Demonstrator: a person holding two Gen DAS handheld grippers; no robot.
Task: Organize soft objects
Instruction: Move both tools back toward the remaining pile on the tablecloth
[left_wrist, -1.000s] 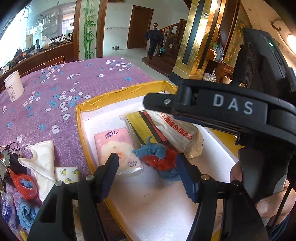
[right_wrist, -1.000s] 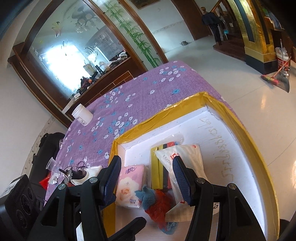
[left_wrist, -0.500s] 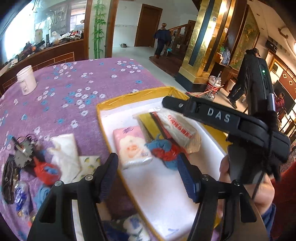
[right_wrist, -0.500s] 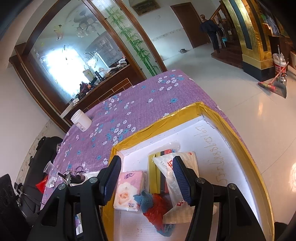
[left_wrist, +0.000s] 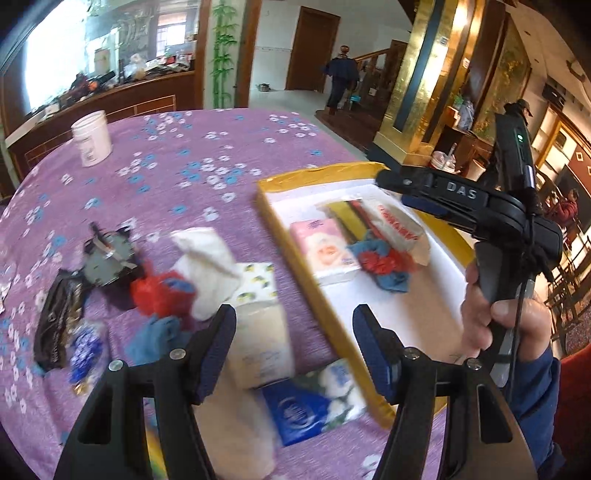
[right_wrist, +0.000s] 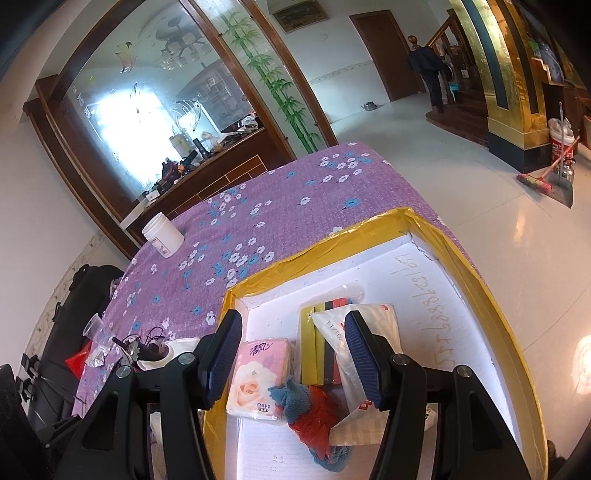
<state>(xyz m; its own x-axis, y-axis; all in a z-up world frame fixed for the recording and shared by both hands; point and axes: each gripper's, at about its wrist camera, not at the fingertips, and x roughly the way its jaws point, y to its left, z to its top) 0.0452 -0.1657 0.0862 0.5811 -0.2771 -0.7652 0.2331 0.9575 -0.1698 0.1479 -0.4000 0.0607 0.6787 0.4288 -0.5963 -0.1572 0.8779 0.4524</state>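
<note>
Purple flowered cloth covers the bench (left_wrist: 192, 173), and a yellow-rimmed white foam box (right_wrist: 476, 280) sits on its right part. Inside the box lie a pink tissue pack (right_wrist: 256, 376), a blue and red cloth bundle (right_wrist: 310, 410), a white plastic bag (right_wrist: 365, 332) and a yellow packet (right_wrist: 308, 350). Left of the box, on the cloth, lie a white cloth (left_wrist: 208, 266), a lemon-print tissue pack (left_wrist: 258, 284), a blue tissue pack (left_wrist: 310, 402) and another red and blue bundle (left_wrist: 162, 291). The left gripper (left_wrist: 291, 349) hangs wide open above this pile, holding nothing. The right gripper (right_wrist: 291, 354) hangs open over the box, empty. A white jar (left_wrist: 91, 138) stands well apart.
</note>
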